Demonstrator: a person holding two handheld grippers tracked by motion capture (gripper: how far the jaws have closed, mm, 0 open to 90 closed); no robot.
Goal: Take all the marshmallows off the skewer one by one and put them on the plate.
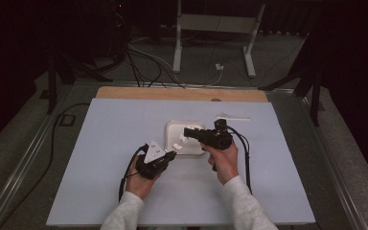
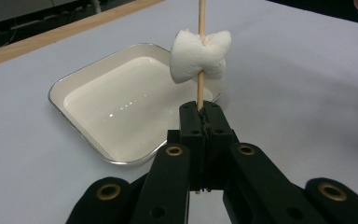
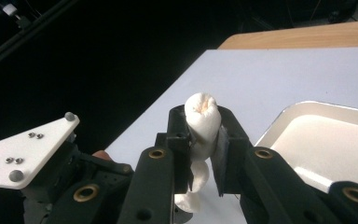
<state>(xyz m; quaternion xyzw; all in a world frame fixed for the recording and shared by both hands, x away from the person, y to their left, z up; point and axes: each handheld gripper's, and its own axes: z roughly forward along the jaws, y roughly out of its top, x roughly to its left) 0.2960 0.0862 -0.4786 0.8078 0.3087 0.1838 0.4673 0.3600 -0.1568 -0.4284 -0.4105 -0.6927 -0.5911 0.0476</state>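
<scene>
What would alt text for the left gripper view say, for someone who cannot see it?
Two black fingers pinch a thin wooden skewer upright, with a squashed white marshmallow threaded on it. Behind it an empty white tray with a metal rim sits on a pale table.

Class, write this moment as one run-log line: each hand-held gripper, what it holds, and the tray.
left hand-held gripper: shut on skewer | right hand-held gripper: shut on marshmallow | tray: empty
</scene>
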